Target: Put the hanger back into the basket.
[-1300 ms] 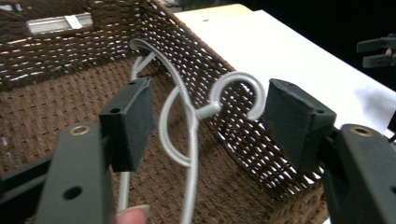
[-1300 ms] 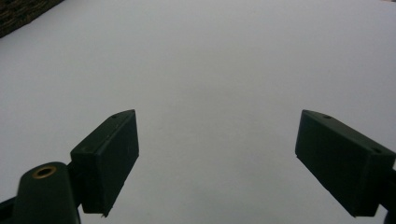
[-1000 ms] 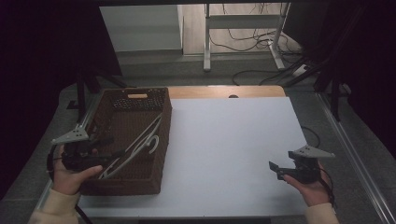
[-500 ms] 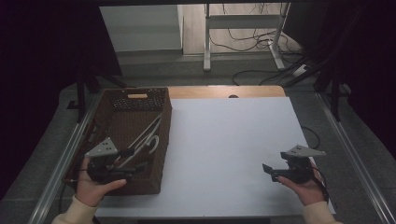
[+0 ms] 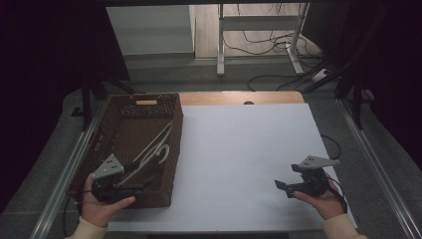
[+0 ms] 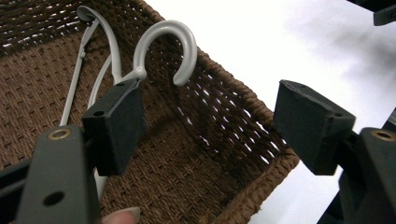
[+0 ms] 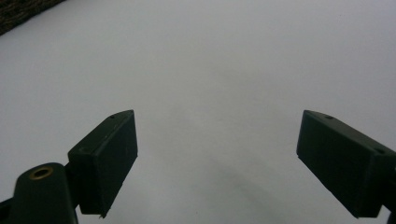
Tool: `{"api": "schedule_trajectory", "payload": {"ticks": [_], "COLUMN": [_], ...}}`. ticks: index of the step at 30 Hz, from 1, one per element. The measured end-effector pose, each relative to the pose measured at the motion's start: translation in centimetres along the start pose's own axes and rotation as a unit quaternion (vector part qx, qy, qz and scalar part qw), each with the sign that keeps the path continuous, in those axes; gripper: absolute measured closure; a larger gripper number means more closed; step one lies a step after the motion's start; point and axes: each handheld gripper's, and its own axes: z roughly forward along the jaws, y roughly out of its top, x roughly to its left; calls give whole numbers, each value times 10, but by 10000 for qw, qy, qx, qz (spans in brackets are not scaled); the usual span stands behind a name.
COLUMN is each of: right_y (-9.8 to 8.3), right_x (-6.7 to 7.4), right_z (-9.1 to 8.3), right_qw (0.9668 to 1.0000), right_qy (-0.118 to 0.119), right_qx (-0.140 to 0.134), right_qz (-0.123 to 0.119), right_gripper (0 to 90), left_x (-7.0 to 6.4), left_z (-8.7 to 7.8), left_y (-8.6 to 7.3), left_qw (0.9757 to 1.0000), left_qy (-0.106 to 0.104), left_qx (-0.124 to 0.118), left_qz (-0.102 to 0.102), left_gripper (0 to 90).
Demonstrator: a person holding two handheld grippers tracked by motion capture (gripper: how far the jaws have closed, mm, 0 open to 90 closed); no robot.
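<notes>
A brown wicker basket (image 5: 175,144) stands on the left side of the white table (image 5: 239,149). White clothes hangers (image 5: 155,148) lie inside it. My left gripper (image 5: 138,182) hangs open over the basket's near end. In the left gripper view, its jaws (image 6: 210,121) stand wide apart, and a hanger hook (image 6: 163,33) curls just beyond the left pad, with the basket rim (image 6: 247,100) behind. My right gripper (image 5: 281,187) is open and empty near the table's front right, pointing left. The right gripper view shows its jaws (image 7: 217,158) over the bare table (image 7: 210,60).
A wooden strip (image 5: 239,97) runs along the table's far edge. Metal rails (image 5: 378,164) flank the table on both sides. Beyond it, a stand's legs (image 5: 219,50) and cables (image 5: 268,45) lie on the floor.
My left gripper has moved from the basket's left outer side rightward and nearer, over the basket's near end. The right gripper has drifted slightly left and nearer.
</notes>
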Motion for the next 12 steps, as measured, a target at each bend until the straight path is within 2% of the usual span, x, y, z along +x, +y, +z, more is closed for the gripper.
{"api": "schedule_trajectory", "payload": {"ticks": [5, 12], "right_y": [0, -1], "right_x": [0, -3], "right_z": [-2, -3], "right_qw": [10000, 9996], "right_qy": [-42, -234], "right_qx": [-26, -118], "right_qz": [-12, 69], "right_gripper": [126, 130], "left_x": [2, 3], "left_z": [-1, -5], "left_y": [0, 0], "left_qw": [10000, 9999], "left_qy": [-61, -65], "left_qx": [-2, -6], "left_qz": [42, 115], "left_gripper": [252, 246]}}
